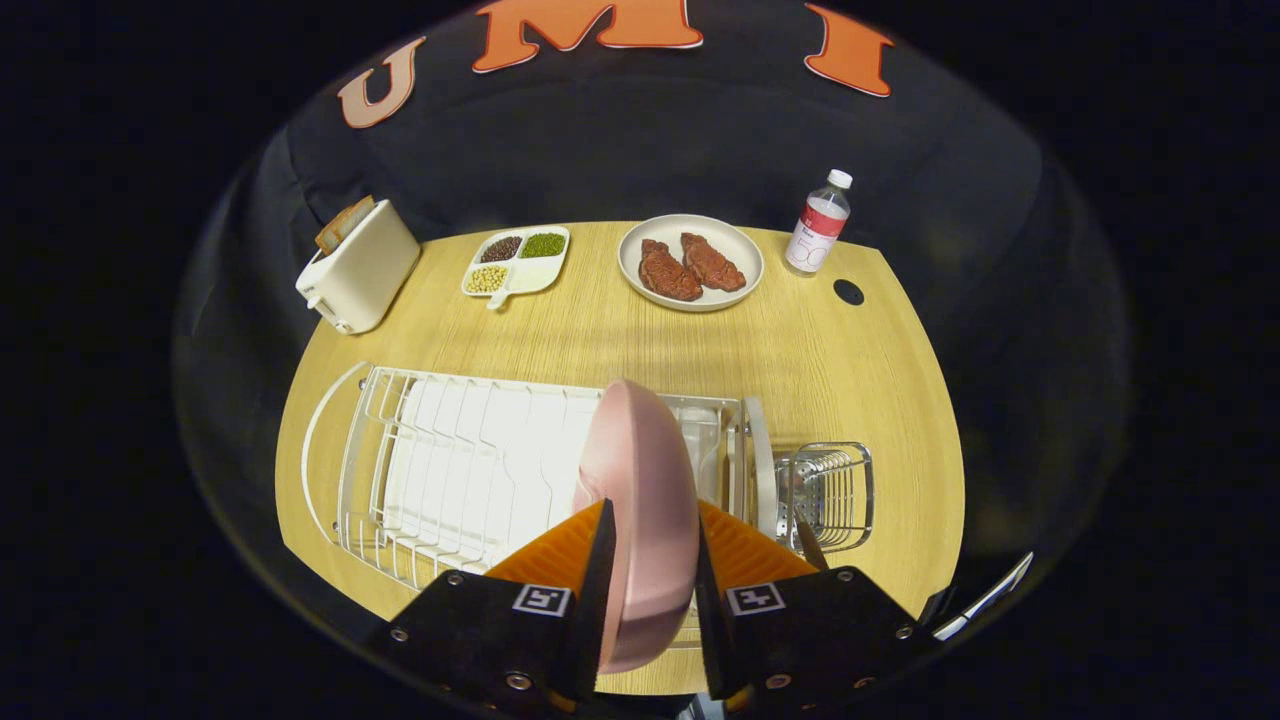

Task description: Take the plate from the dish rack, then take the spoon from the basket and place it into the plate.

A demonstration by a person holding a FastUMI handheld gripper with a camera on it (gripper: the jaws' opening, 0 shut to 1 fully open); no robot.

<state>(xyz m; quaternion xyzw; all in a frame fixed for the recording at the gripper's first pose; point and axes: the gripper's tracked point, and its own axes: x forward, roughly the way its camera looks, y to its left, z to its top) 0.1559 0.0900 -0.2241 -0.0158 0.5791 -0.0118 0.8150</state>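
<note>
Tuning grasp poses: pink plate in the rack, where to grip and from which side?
Grip the pink plate on its upper rim, coming down from above. It stands on edge in the white dish rack, so only the thin rim is free. The gripper already has one finger on each face there, apparently pressing.

No readable words or numbers on the table things. On the bottle (pixel 820 222): a red-and-white label, print too small to make out. On the gripper (pixel 652 505), behind fingers pressing both sides of the pink plate (pixel 640 450): two square black-and-white code markers, left marker (pixel 541 599) and right marker (pixel 755 598), bearing patterns, not letters.
</note>
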